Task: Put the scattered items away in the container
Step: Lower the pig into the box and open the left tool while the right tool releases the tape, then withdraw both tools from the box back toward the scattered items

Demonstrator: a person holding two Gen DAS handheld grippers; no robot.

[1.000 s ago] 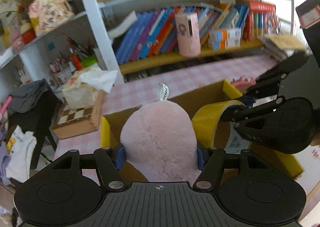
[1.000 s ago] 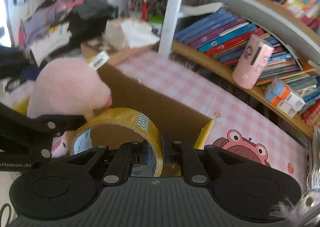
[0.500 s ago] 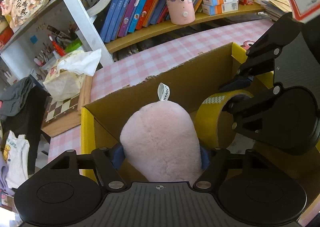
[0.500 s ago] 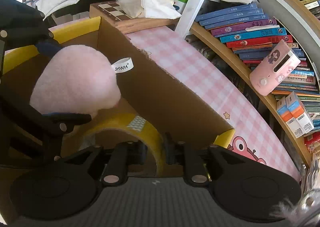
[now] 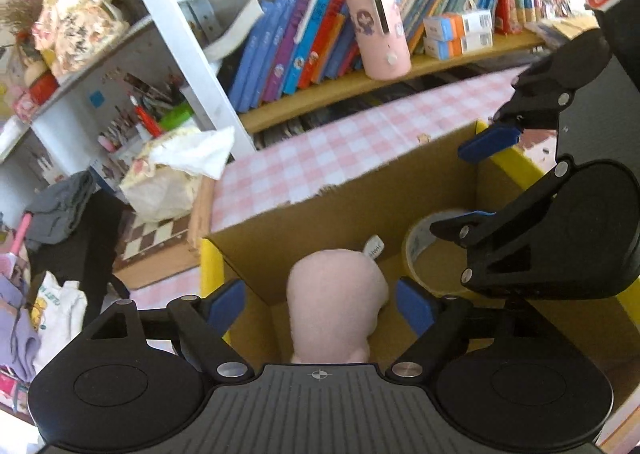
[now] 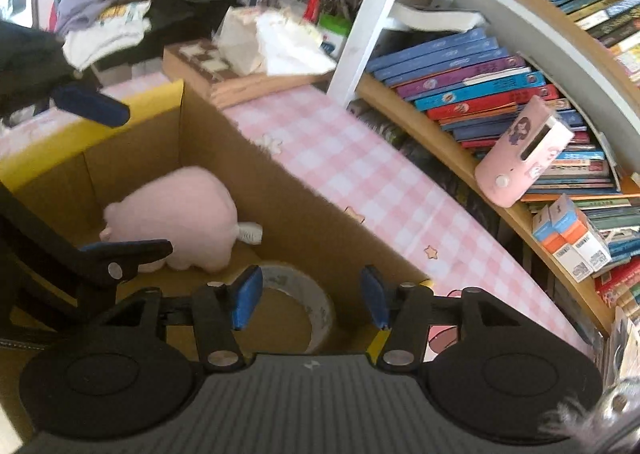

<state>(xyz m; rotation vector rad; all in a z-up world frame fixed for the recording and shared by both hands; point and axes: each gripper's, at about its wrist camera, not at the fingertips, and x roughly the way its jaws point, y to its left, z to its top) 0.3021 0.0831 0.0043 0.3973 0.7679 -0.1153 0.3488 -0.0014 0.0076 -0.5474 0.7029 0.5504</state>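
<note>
Hovering over the cardboard box (image 6: pixel 320 230), my left gripper (image 5: pixel 320 304) and right gripper (image 6: pixel 310 298) both gape wide, holding nothing. On the box floor the pink plush (image 6: pixel 180 214) lies near its far wall, the tape roll (image 6: pixel 298 306) just beside it.

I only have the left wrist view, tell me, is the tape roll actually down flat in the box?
Observer: Yes. The right wrist view shows the tape roll lying flat on the floor of the cardboard box.
Operator: Is the right gripper off it?
Observer: Its jaws stand open above the roll, right gripper holding nothing.
Operator: And the pink plush?
Observer: The pink plush lies on its side, apart from the roll.
</note>
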